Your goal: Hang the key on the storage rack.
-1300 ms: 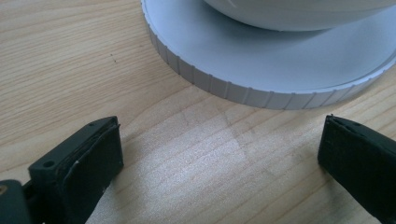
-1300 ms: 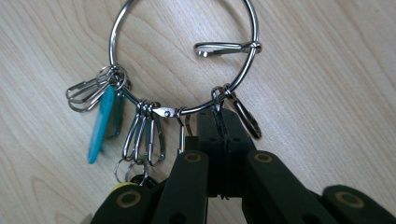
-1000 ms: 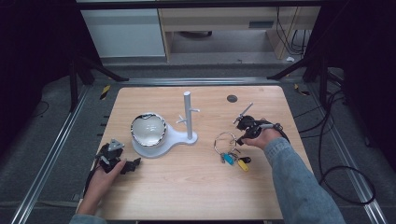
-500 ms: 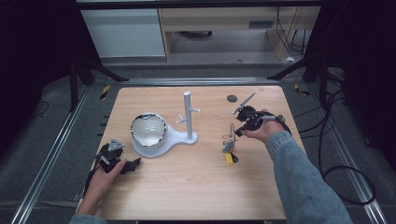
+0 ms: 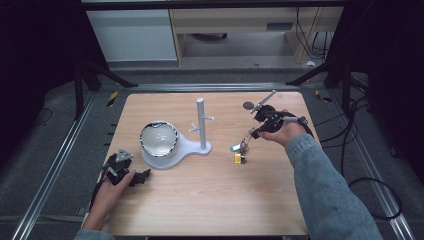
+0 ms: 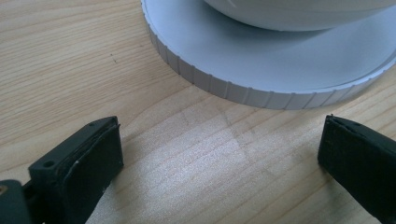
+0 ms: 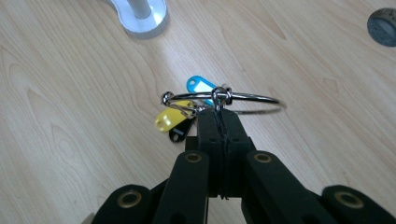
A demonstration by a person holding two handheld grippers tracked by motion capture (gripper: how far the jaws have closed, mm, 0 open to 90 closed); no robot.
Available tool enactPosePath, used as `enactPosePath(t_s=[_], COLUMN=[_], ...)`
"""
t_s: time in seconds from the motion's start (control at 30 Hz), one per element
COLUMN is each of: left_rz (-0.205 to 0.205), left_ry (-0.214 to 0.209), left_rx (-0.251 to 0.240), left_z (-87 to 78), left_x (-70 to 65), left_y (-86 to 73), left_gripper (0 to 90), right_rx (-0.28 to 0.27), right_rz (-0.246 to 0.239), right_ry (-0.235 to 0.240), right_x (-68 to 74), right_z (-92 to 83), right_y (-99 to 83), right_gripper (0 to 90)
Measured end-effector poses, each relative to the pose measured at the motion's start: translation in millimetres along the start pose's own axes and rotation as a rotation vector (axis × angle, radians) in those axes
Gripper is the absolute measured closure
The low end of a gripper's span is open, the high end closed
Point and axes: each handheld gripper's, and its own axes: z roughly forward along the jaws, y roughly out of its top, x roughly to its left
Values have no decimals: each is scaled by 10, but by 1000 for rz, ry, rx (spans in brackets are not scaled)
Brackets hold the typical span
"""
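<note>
My right gripper point(image 5: 253, 133) is shut on a metal key ring point(image 7: 243, 98), held above the table at the right. From the ring hang a yellow tag point(image 7: 170, 119), a blue tag point(image 7: 198, 85) and a black tag point(image 7: 180, 132); the bunch point(image 5: 238, 151) dangles below the jaws. A white stand has an upright post with pegs point(image 5: 201, 122) and a round base point(image 6: 261, 60) that carries a glossy bowl point(image 5: 159, 138). Down at the table's front left, my left gripper point(image 5: 141, 175) lies on the wood, open and holding nothing point(image 6: 219, 149), its jaws pointing at the base's ribbed rim.
A small dark disc point(image 5: 248, 105) lies on the table behind the right gripper, also in the right gripper view point(image 7: 384, 21). The wooden table point(image 5: 210, 200) sits in a metal frame, with cables on the floor to the right.
The right gripper has risen and shifted slightly back with the key ring; the tags have come up off the table and now hang. The left gripper has stayed put.
</note>
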Motion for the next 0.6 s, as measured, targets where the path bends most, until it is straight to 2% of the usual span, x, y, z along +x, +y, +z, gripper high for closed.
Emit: enactPosePath(t_s=[0.27, 0.6], left_rz=[0, 2], left_ry=[0, 1], left_rx=[0, -2], left_z=[0, 1], left_x=[0, 1], left_y=[0, 0], left_gripper=[0, 0], right_rx=[-26, -28], right_rz=[-3, -39], right_ry=[-12, -39], right_x=[16, 92], right_z=[-100, -250], right_y=[150, 375], right_gripper=[896, 896])
